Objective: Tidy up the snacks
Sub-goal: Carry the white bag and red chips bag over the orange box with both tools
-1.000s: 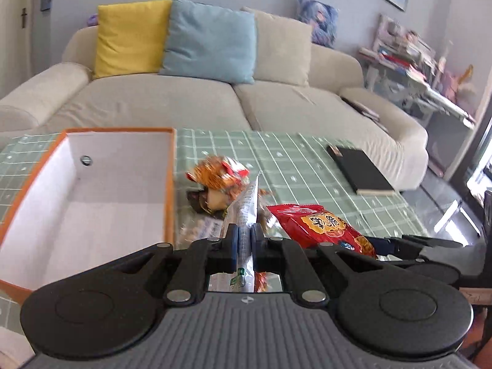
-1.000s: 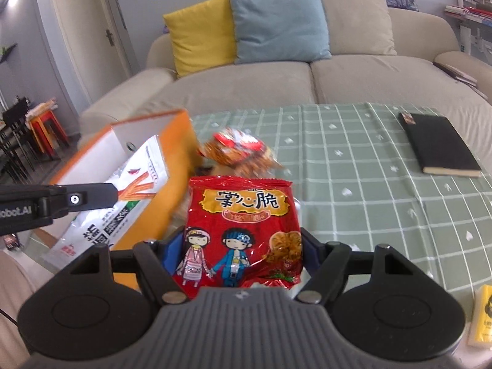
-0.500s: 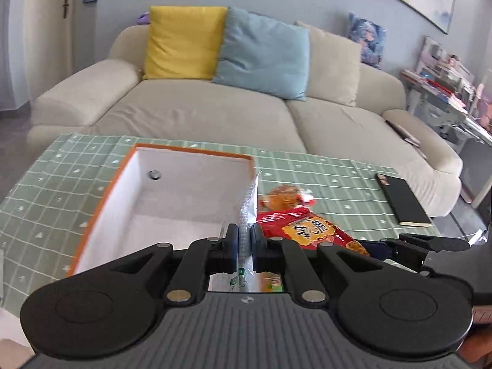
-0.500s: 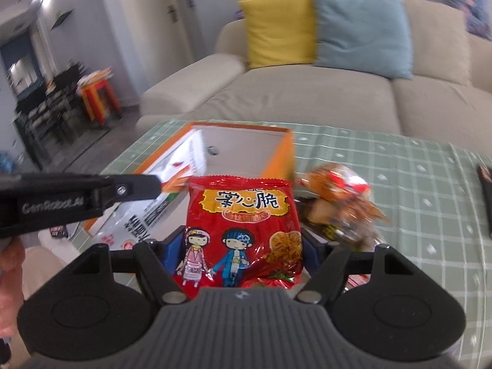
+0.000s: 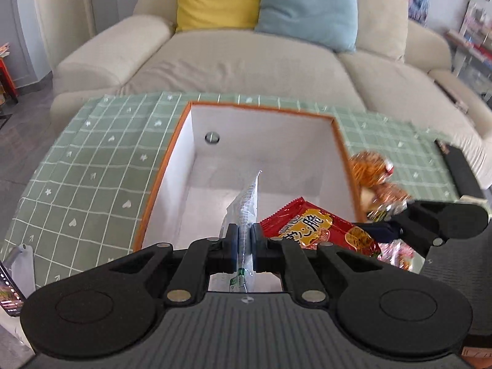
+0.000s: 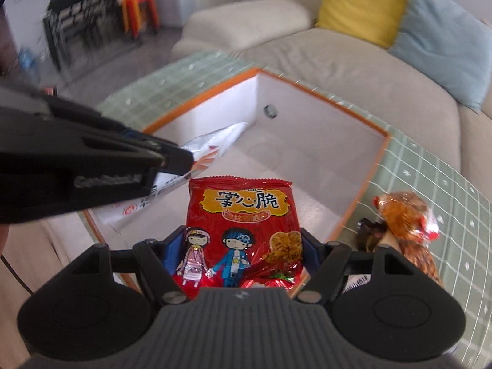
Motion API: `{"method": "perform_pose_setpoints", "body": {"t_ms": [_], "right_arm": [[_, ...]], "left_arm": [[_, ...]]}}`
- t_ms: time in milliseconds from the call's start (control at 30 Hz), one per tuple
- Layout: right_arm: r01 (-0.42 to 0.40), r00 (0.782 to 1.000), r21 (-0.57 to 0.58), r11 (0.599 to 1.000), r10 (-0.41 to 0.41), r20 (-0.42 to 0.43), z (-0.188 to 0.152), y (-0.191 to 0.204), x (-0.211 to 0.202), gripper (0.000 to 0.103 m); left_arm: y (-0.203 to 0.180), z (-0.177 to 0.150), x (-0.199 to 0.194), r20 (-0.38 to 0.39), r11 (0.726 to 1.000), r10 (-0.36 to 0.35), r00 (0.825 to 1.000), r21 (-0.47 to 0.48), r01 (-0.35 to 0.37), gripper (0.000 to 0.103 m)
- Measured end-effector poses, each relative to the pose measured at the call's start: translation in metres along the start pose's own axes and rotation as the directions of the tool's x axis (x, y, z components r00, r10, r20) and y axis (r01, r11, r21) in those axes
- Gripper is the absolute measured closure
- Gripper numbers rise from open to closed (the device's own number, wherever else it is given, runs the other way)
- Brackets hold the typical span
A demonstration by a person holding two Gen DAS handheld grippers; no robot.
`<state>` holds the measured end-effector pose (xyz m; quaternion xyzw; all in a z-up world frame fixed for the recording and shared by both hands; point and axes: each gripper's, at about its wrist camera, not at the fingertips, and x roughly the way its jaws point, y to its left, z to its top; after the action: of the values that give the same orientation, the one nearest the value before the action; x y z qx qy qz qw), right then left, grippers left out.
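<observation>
My left gripper (image 5: 244, 240) is shut on a white snack packet (image 5: 246, 203) held edge-on above the near end of the orange-rimmed white box (image 5: 261, 111). My right gripper (image 6: 243, 246) is shut on a red noodle-snack bag (image 6: 240, 215), held above the same box (image 6: 323, 92). The red bag (image 5: 319, 224) and the right gripper also show at the right of the left wrist view. The left gripper and the white packet (image 6: 215, 141) show at the left of the right wrist view. The box holds nothing on its floor.
Orange snack bags (image 5: 375, 178) lie on the green checked tablecloth (image 5: 92, 169) just right of the box, also in the right wrist view (image 6: 406, 218). A black notebook (image 5: 461, 169) lies at the table's right. A beige sofa (image 5: 261, 55) with cushions stands behind.
Both grippers have moved left with their packets, from beside the box to above its open inside. Both stay shut on their packets.
</observation>
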<state>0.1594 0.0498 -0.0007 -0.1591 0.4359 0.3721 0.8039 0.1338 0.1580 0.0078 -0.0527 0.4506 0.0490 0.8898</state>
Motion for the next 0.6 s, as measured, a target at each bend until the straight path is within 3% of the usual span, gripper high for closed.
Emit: {"method": "perform_pose_setpoints", "body": {"t_ms": [300, 467, 600], "right_arm": [[-0.045, 0.988, -0.026, 0.999, 0.041, -0.151, 0.011, 0.005, 0.047, 0.032], [-0.012, 0.984, -0.081, 0.997, -0.002, -0.176, 0.012, 0.015, 0.054, 0.032], [-0.036, 0.979, -0.071, 0.997, 0.021, -0.203, 0.013, 0.017, 0.057, 0.032]], "left_arm": [[0.018, -0.005, 0.035, -0.134, 1.000, 0.005, 0.991, -0.020, -0.008, 0.095], [0.021, -0.006, 0.044, -0.168, 1.000, 0.030, 0.985, -0.001, -0.031, 0.095], [0.025, -0.007, 0.047, -0.191, 0.999, 0.033, 0.981, -0.010, -0.036, 0.095]]}}
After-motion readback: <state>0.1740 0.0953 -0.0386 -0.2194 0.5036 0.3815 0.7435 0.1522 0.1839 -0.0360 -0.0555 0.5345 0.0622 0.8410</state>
